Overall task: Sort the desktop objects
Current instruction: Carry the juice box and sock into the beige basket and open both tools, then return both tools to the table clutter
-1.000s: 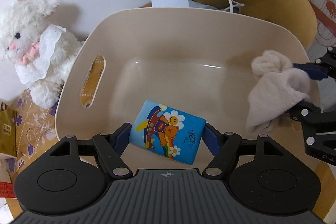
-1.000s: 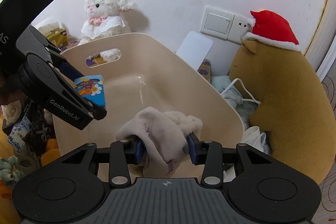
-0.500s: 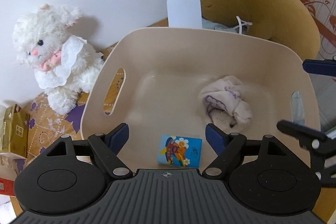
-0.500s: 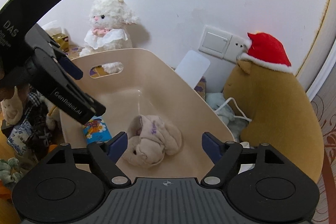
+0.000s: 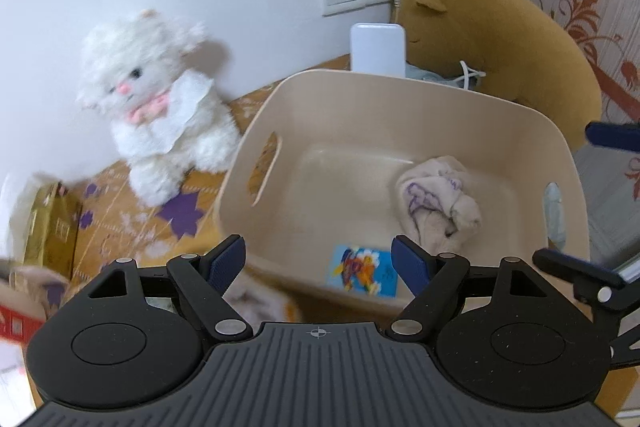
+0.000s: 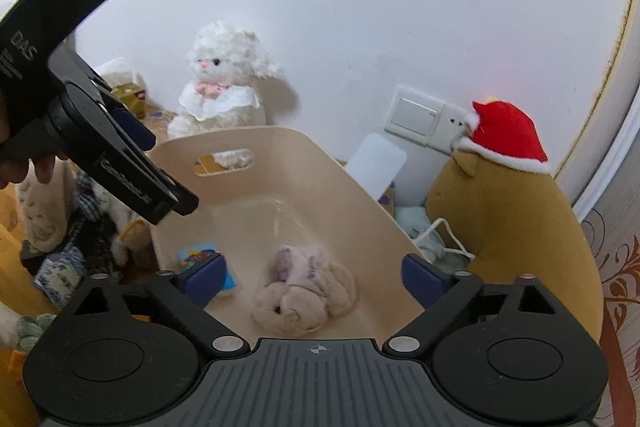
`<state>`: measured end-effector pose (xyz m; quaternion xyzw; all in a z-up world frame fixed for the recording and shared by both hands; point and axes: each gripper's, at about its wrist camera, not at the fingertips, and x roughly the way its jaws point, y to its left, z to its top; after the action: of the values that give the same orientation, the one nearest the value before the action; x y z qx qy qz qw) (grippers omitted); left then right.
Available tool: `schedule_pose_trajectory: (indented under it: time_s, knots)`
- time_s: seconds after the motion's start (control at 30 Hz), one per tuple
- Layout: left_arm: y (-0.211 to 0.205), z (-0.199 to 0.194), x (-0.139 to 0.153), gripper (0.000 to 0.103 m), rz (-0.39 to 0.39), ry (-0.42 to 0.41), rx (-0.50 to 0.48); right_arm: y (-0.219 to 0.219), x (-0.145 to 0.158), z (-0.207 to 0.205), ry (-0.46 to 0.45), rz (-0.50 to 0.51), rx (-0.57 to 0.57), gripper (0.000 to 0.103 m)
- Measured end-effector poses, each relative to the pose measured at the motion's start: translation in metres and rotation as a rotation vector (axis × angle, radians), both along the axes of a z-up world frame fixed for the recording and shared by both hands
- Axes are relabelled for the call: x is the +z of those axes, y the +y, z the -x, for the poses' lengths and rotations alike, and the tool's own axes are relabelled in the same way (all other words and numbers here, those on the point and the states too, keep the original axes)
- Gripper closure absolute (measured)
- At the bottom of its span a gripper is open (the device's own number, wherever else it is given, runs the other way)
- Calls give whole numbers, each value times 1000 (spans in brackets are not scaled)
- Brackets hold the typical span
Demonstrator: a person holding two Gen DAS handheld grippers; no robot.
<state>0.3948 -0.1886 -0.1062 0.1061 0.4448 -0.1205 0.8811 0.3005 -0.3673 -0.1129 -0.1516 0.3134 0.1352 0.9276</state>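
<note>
Bin (image 5: 400,115) holds crumpled cloth (image 5: 436,203) and blue picture pack (image 5: 362,271), lying apart. Left gripper (image 5: 318,261) fingers wide, empty. Right gripper (image 6: 314,273) fingers just opened wide, empty, above cloth.

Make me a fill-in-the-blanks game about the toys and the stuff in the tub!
1. The crumpled cloth lies inside the beige ____.
2. The brown plush wears a ____ hat.
3. The white plush sits ____ the tub.
4. Both the left tongs and the right tongs are ____, holding nothing.

Missing words: tub; red; outside; open
</note>
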Motion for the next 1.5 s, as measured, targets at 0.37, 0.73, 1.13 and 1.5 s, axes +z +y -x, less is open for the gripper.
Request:
schedule_pose_trajectory:
  time_s: [0.37, 0.73, 1.13, 1.5]
  knots:
    - [71, 52, 5, 22, -37, -10, 112, 52, -6, 32, 9, 75, 171, 0]
    - [133, 101, -14, 22, 11, 63, 226, 94, -8, 65, -5, 79, 346, 0]
    - [147, 147, -55, 22, -15, 183, 164, 113, -35, 79, 86, 98, 428, 3]
    - [151, 165, -83, 22, -48, 262, 149, 117, -74, 80, 172, 202, 465, 12]
